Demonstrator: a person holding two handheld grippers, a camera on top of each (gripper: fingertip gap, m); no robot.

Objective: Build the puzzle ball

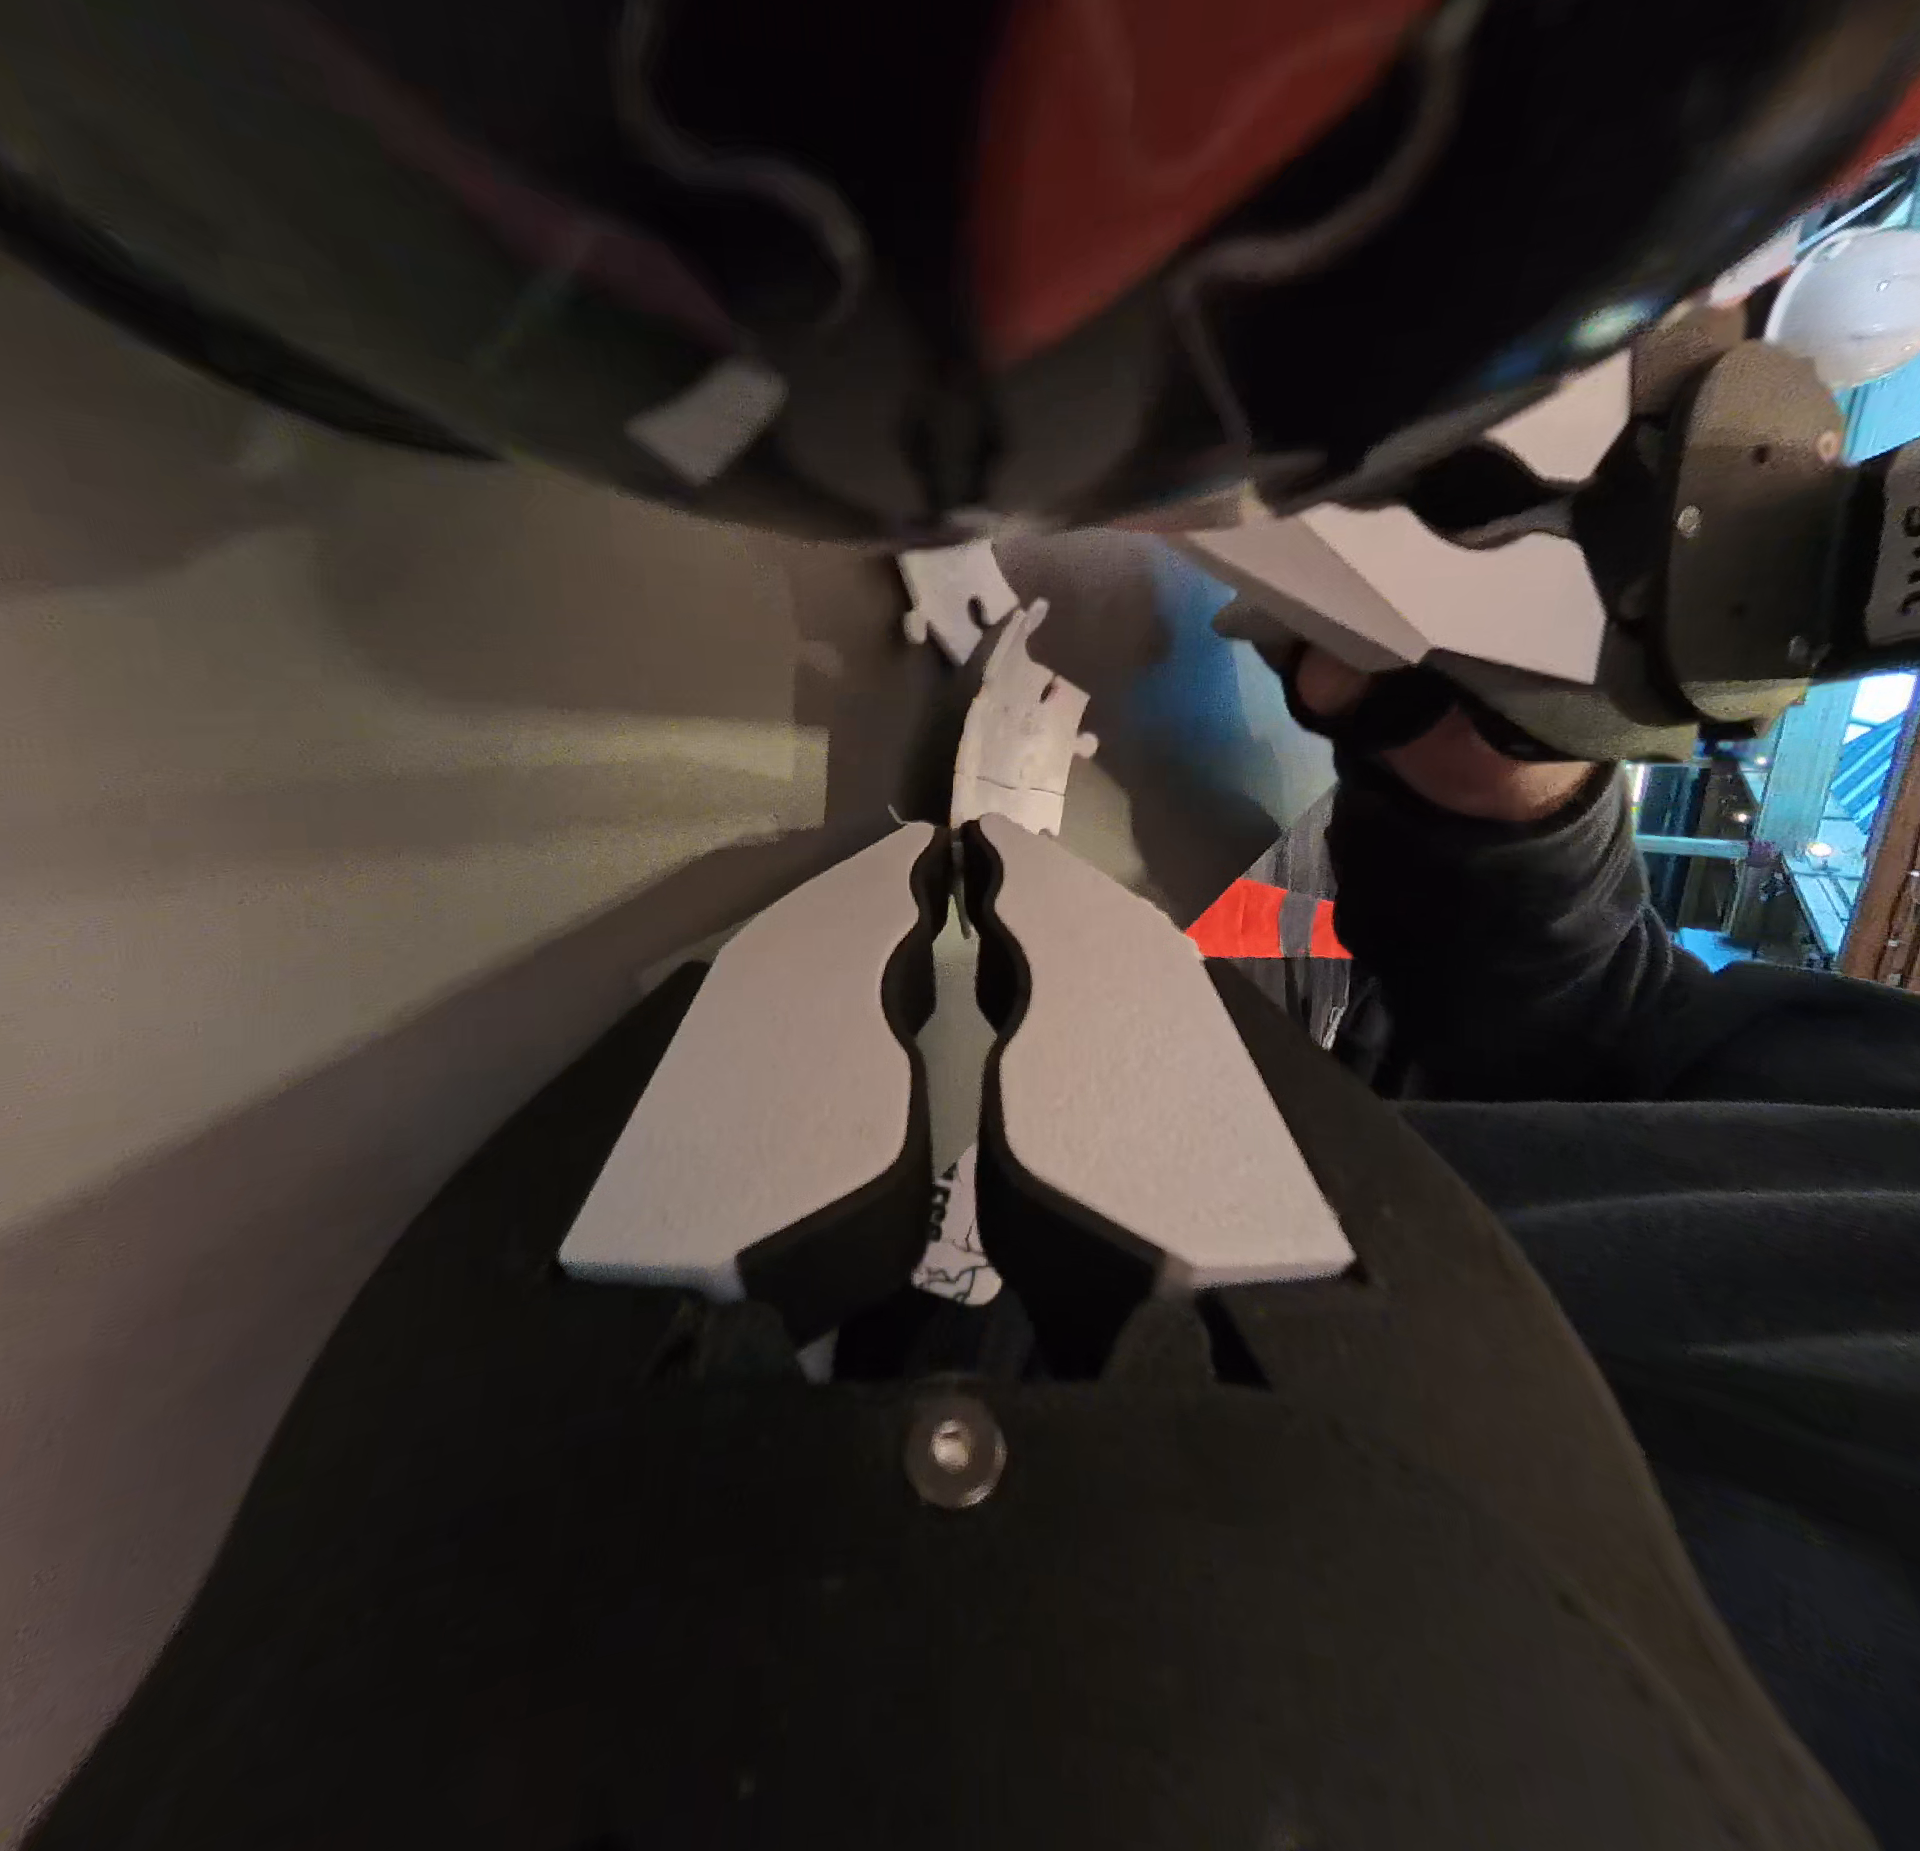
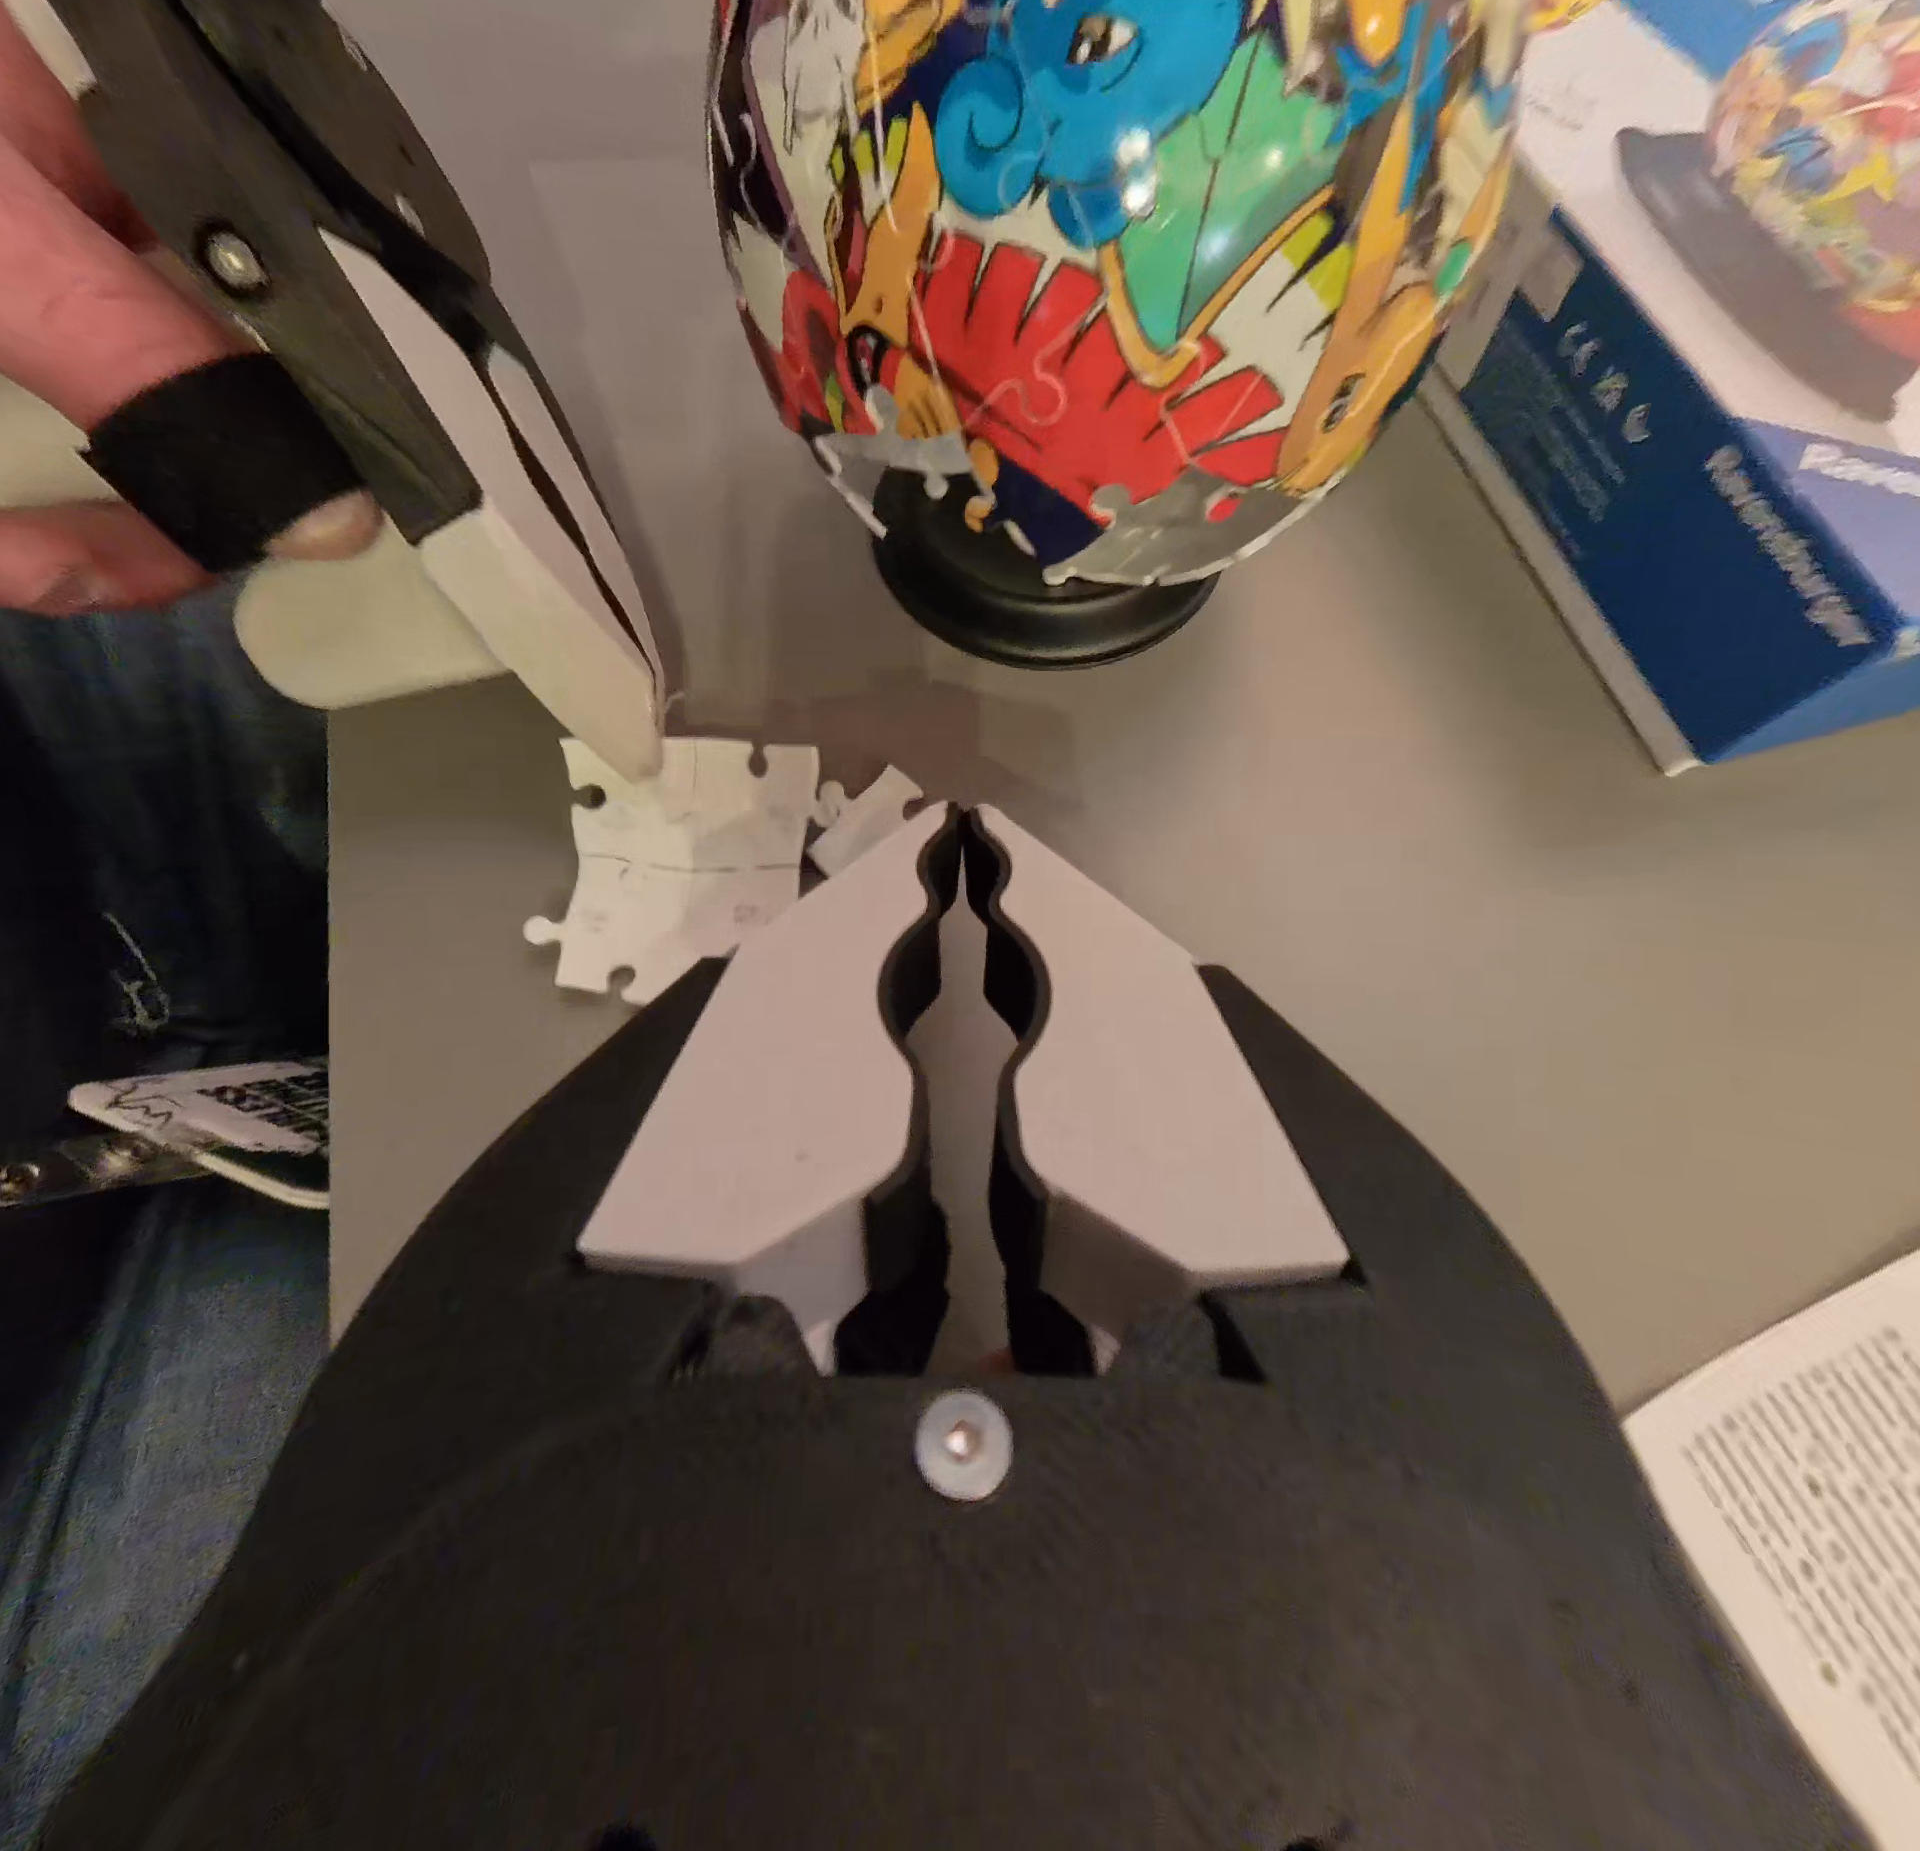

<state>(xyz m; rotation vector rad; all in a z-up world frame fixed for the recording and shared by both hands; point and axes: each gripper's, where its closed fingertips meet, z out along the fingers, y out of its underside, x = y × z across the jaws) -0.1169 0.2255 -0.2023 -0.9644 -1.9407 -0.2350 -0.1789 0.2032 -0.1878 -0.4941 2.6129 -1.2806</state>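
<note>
Left gripper (image 2: 649,752) pinching, apparently, white pieces (image 2: 686,851) near table edge (image 2: 330,866)

A plain grey table (image 2: 1299,866) fills most of the right wrist view under dim, warm light, and its near edge runs down the left side. A blue and white box (image 2: 1704,513) lies on it at the right, and a white printed sheet (image 2: 1808,1510) lies at the lower right corner. In the left wrist view the same grey surface (image 1: 312,762) spreads to the left, and far off at the right edge sits a brighter, bluish-lit stretch of room (image 1: 1808,793), too blurred to make out.
</note>
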